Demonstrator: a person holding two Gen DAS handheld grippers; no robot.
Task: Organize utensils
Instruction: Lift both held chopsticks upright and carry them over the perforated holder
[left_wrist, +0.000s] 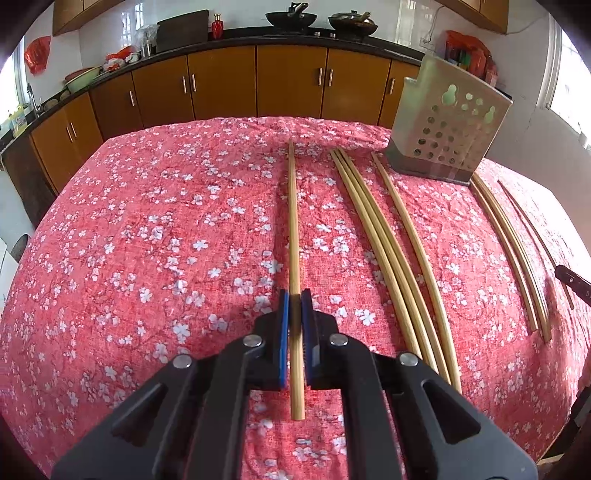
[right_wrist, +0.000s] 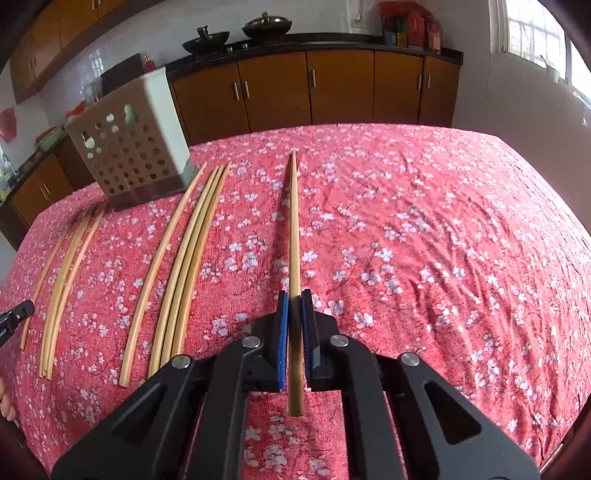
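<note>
My left gripper (left_wrist: 294, 297) is shut on a bamboo chopstick (left_wrist: 293, 221) that points away along the red floral tablecloth. My right gripper (right_wrist: 294, 297) is shut on another bamboo chopstick (right_wrist: 294, 229), also pointing away. Several more chopsticks lie on the cloth between the two: a close group (left_wrist: 380, 240) and a single one (left_wrist: 413, 236) in the left wrist view, the same group (right_wrist: 192, 258) in the right wrist view. A perforated metal utensil holder (left_wrist: 448, 122) stands at the far side, also in the right wrist view (right_wrist: 129, 147).
More chopsticks lie further right of the holder (left_wrist: 513, 251), shown at the left in the right wrist view (right_wrist: 62, 291). The right gripper's tip shows at the left wrist view's right edge (left_wrist: 572, 282). Brown kitchen cabinets (left_wrist: 221, 85) stand behind the table.
</note>
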